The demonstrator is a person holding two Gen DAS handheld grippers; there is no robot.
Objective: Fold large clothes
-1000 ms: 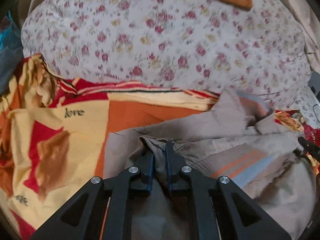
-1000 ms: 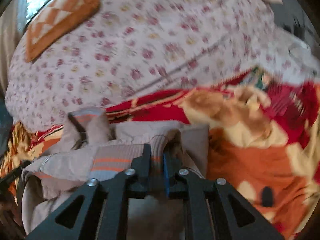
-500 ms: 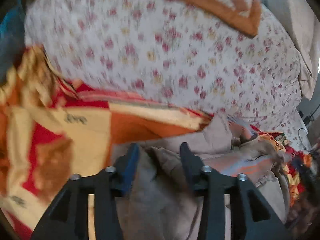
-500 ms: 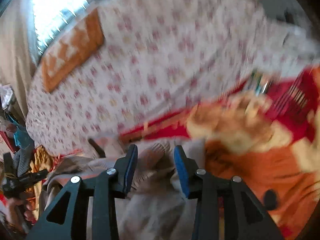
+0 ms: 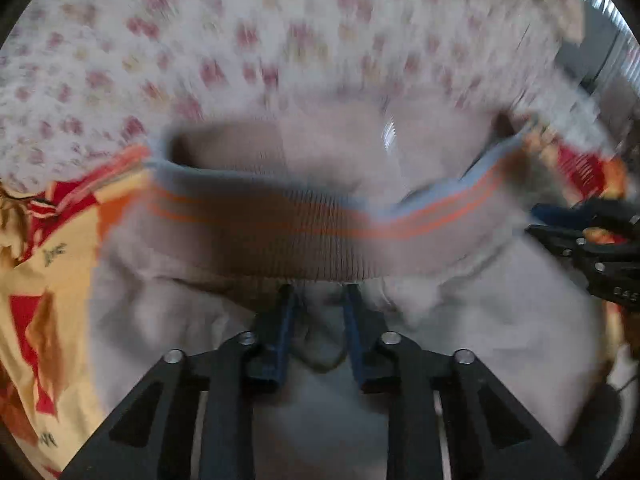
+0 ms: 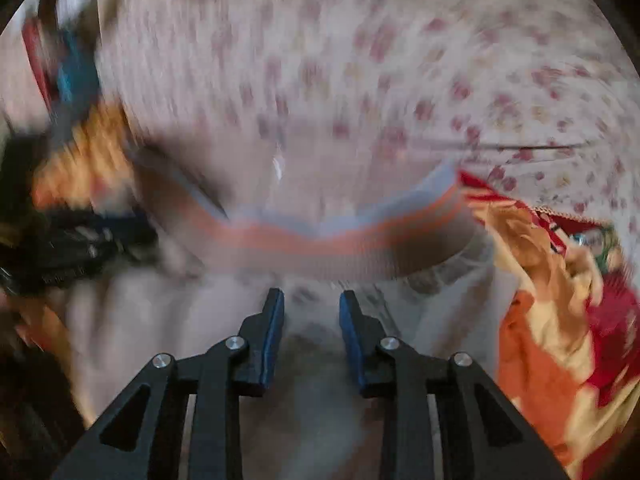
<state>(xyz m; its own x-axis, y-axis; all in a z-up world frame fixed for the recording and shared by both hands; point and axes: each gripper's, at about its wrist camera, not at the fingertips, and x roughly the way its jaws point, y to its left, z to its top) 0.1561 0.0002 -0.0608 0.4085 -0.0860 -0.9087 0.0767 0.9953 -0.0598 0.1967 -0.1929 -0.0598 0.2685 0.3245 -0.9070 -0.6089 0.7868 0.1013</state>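
Both tools [image 5: 319, 300] [image 6: 311, 300], jaws closing, hover above jacket's ribbed hem [image 5: 320, 240].

- A home bedroom, by the look of the bedding.
- A floral-print sheet [image 5: 248, 40] covers a bed across the far side.
- A red, orange and cream patterned blanket [image 6: 560, 340] lies spread beneath a beige garment [image 5: 500, 320].

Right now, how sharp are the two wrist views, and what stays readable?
Left wrist view: floral bedsheet smeared by motion; beige jacket's ribbed orange-striped hem fairly readable; left gripper crisp. Right wrist view: heavier smear, hem streaked, right gripper sharp. Fisheye bending and dark corners in both.
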